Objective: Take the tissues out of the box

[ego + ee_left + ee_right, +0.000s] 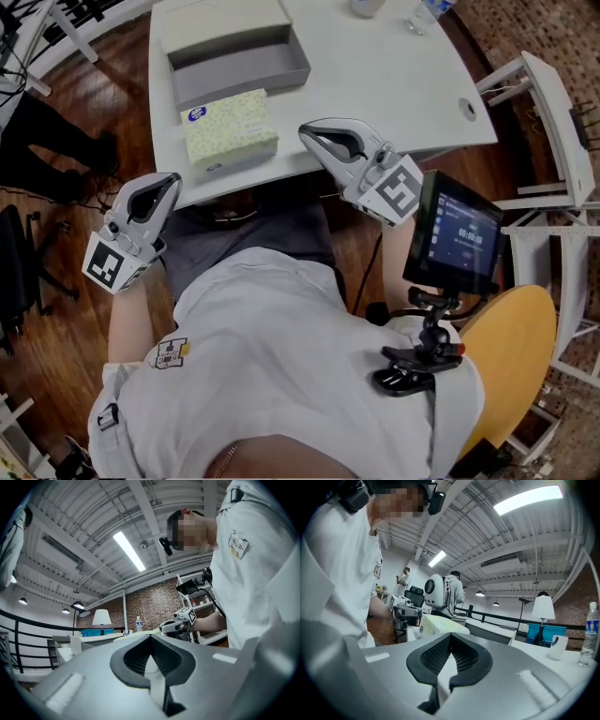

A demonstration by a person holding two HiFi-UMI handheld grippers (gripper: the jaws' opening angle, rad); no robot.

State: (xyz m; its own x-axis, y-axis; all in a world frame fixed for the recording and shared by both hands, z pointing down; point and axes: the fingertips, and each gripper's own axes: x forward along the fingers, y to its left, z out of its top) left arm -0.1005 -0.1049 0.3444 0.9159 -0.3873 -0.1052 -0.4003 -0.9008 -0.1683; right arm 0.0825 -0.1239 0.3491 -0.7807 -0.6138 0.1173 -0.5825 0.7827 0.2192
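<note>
A pale yellow tissue pack lies near the front edge of the white table, just before an open grey box. My left gripper is shut and empty, held off the table's front edge, below and left of the pack. My right gripper is also shut and empty, with its tip at the table edge just right of the pack. In the right gripper view the jaws are closed and the pack shows beyond them. The left gripper view shows closed jaws and the right gripper further off.
A small screen on a clamp mount stands at my right, above a yellow round seat. White racks stand to the right of the table. A water bottle and a cup are at the table's far side.
</note>
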